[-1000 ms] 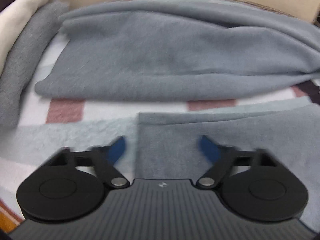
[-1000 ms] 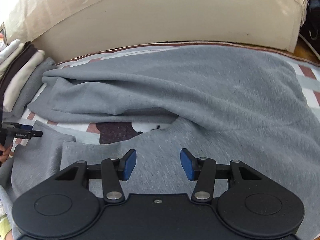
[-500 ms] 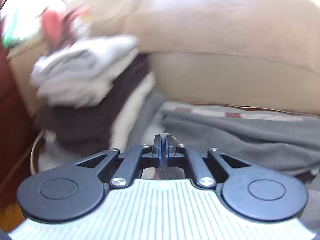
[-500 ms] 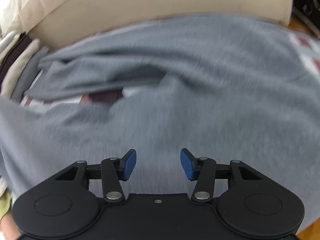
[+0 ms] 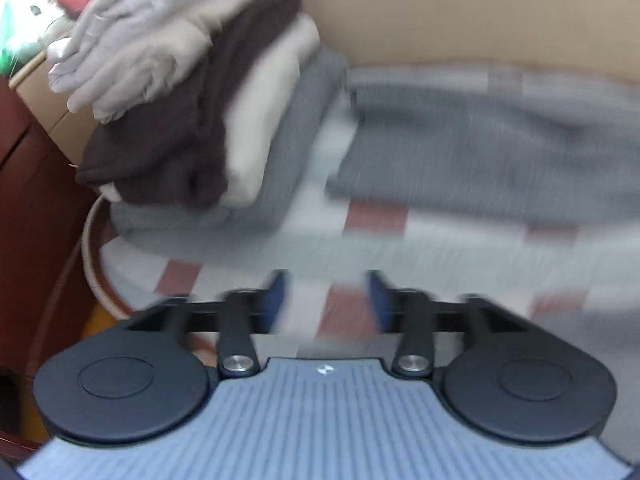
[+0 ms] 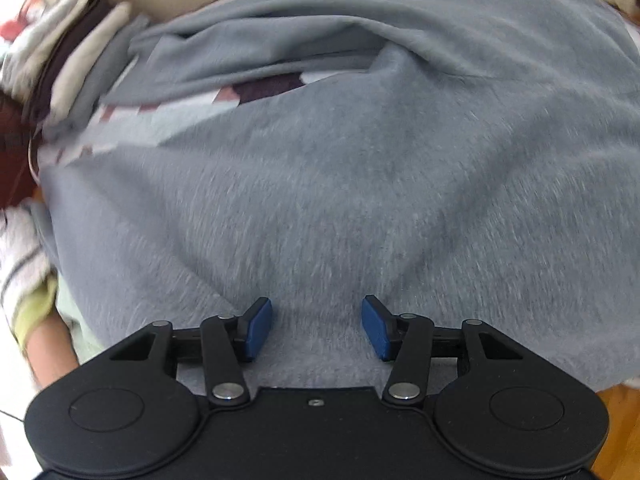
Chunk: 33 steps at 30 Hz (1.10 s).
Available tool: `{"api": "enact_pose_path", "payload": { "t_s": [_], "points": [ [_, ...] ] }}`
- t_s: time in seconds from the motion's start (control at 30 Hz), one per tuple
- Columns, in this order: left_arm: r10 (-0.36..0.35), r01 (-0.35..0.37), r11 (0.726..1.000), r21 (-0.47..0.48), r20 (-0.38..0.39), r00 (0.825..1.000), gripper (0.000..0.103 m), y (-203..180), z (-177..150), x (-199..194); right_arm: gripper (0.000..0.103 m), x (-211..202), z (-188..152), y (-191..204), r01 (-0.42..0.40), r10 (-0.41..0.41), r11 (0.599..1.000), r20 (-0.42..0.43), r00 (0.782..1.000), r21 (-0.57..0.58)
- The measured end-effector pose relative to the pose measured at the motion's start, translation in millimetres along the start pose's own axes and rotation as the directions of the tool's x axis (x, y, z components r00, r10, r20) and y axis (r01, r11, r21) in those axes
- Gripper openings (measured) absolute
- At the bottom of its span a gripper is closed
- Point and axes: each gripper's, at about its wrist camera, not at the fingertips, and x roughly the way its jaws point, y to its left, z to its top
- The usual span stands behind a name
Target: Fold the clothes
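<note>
A large grey fleece garment (image 6: pixel 360 184) lies spread over the checked blanket (image 6: pixel 180 108). It fills most of the right wrist view, with a long fold across its far side. My right gripper (image 6: pixel 317 322) hangs open just above the cloth near its front edge, and nothing sits between the blue pads (image 6: pixel 256 328). My left gripper (image 5: pixel 326 294) is over bare checked blanket (image 5: pixel 380 220) with its jaws opening and nothing between them. In this blurred left wrist view the grey garment (image 5: pixel 480 140) lies further off to the right.
A stack of folded clothes (image 5: pixel 192 92), white, dark brown, cream and grey, stands at the blanket's left end, against a beige cushion (image 5: pixel 480 12). Dark wooden furniture (image 5: pixel 24 200) is at far left. A person's striped sleeve (image 6: pixel 24 264) shows at the left edge.
The left gripper went from open over a cloth edge to shut, and its jaws now stand apart again while its view swung to the stack. Grey cloth now covers more blanket at the left. The right gripper came lower.
</note>
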Motion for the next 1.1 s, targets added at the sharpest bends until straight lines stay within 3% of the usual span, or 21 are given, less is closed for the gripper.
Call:
{"api": "enact_pose_path", "payload": {
  "t_s": [0.13,0.27,0.43,0.5,0.6,0.73,0.8,0.87,0.9,0.93,1.0,1.1],
  "points": [
    [-0.061,0.064,0.995,-0.081,0.042,0.997,0.056,-3,35,17,0.056,-6,13,15,0.075,-0.074,0.996,0.03,0.997,-0.039],
    [-0.099,0.104,0.986,-0.128,0.045,0.994,0.057,-12,58,75,0.056,-29,36,42,0.06,-0.044,0.995,0.196,0.98,-0.078],
    [-0.029,0.035,0.991,-0.131,0.043,0.999,0.057,-23,62,148,0.055,-29,71,85,0.115,-0.056,0.977,0.307,0.95,-0.178],
    [-0.019,0.027,0.991,-0.129,0.067,0.998,0.057,-22,59,166,0.055,-19,86,98,0.137,-0.063,0.966,0.315,0.947,-0.219],
    [-0.059,0.069,0.992,-0.104,0.102,0.993,0.057,-14,53,180,0.055,2,108,111,0.161,-0.074,0.949,0.303,0.95,-0.272],
    [-0.027,0.026,1.0,0.018,0.055,0.998,0.06,-9,54,202,0.055,34,138,126,0.187,-0.105,0.936,0.271,0.957,-0.299],
    [-0.071,0.069,0.997,0.037,0.048,0.996,0.064,-4,52,206,0.055,42,146,131,0.16,-0.086,0.95,0.27,0.959,-0.267],
    [-0.16,0.159,0.987,0.025,0.015,0.987,0.063,1,49,211,0.055,48,148,135,0.109,-0.047,0.97,0.271,0.962,-0.218],
    [-0.214,0.214,0.977,0.011,-0.004,0.977,0.049,4,49,212,0.055,53,147,137,0.083,-0.027,0.976,0.267,0.963,-0.199],
    [-0.272,0.272,0.962,-0.007,-0.024,0.962,0.004,6,48,213,0.055,58,146,138,0.062,-0.012,0.981,0.26,0.965,-0.184],
    [-0.336,0.332,0.941,-0.062,-0.066,0.94,0.0,10,47,215,0.055,71,141,139,0.066,-0.025,0.983,0.231,0.973,-0.171],
    [-0.351,0.351,0.936,-0.016,-0.047,0.935,0.0,3,45,201,0.055,83,132,133,0.08,-0.055,0.989,0.191,0.98,-0.122]
  ]
}}
